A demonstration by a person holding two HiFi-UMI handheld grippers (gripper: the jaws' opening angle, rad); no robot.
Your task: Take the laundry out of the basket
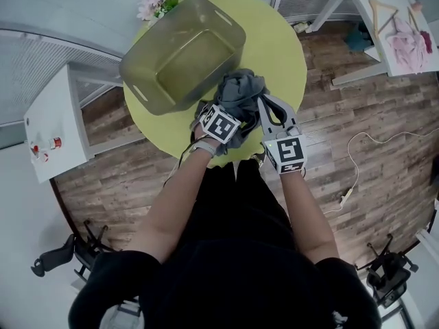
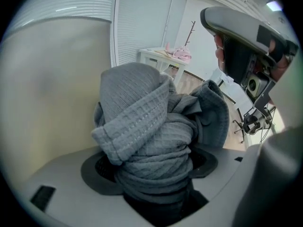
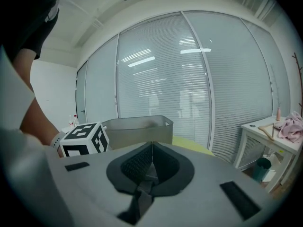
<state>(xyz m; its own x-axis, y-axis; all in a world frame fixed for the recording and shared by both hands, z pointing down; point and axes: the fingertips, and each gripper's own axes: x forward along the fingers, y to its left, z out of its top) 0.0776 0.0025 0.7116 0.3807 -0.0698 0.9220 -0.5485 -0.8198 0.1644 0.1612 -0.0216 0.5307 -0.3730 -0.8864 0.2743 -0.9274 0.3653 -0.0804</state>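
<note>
A grey knitted garment (image 1: 240,91) is bunched on the near edge of the round green table (image 1: 288,46). My left gripper (image 1: 230,110) is shut on it, and in the left gripper view the cloth (image 2: 147,131) fills the gap between the jaws (image 2: 151,167) and hangs over them. The olive-grey basket (image 1: 137,74) stands behind it with nothing showing inside. My right gripper (image 1: 266,103) sits just right of the garment with its jaws together on nothing (image 3: 151,148). In the right gripper view the basket (image 3: 137,129) and the left gripper's marker cube (image 3: 85,138) lie ahead.
Flowers (image 1: 158,2) stand at the table's far edge. A white side table (image 1: 51,125) with small bottles is at left. A white table with hangers and pink cloth (image 1: 405,33) is at upper right. A cable (image 1: 357,163) lies on the wooden floor.
</note>
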